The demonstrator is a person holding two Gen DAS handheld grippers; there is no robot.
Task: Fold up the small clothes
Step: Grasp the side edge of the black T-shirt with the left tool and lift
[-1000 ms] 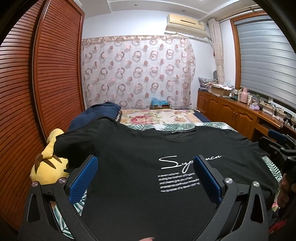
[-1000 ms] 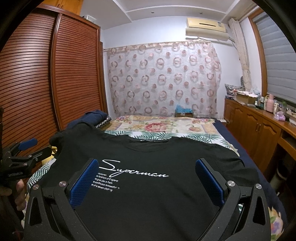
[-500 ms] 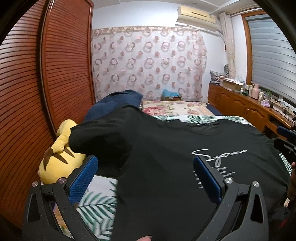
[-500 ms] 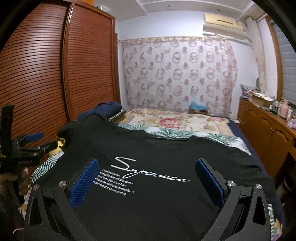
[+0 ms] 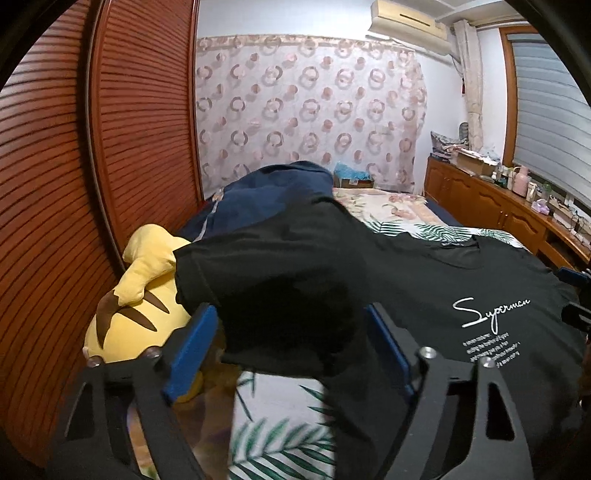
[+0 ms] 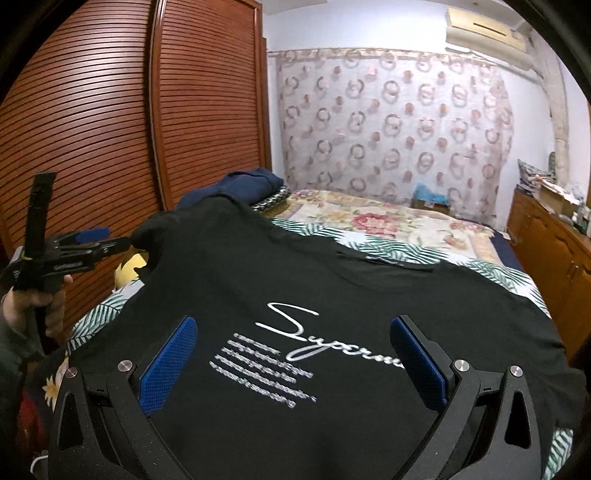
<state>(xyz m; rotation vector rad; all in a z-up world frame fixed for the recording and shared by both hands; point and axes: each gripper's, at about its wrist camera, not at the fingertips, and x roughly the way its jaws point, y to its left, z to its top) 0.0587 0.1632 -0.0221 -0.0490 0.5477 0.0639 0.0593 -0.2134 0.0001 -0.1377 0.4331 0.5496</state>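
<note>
— Where are your claws?

— My left claw is spread wide, with the sleeve of the black tee bunched between its blue pads. Whether cloth touches either pad I cannot tell; nothing is pinched. My right claw gapes just as wide above the chest print, holding nothing.

— And the tee itself?

— Spread face up across the bed, collar toward the far end, that left sleeve humped up over a yellow plush at the bed's edge.

— What worries you?

— Three things, as I judge it. The sleeve is a rumpled heap, so closing on it could catch two layers and fold a crease in crooked. The plush sits just beside the left pad; a low grab might nip it and drag it along. And the cloth is slack and dark, so its edges are hard to read; I could close on air.

— The bed?

— Soft, leaf-print sheet, then a floral cover farther up. It gives under pressure, so a fold won't press sharp. A navy heap lies past the sleeve.

— The room?

— Slatted wooden wardrobe doors on my left, a ring-patterned curtain ahead, an air conditioner high up, a cluttered wooden cabinet under blinds on the right.
</note>
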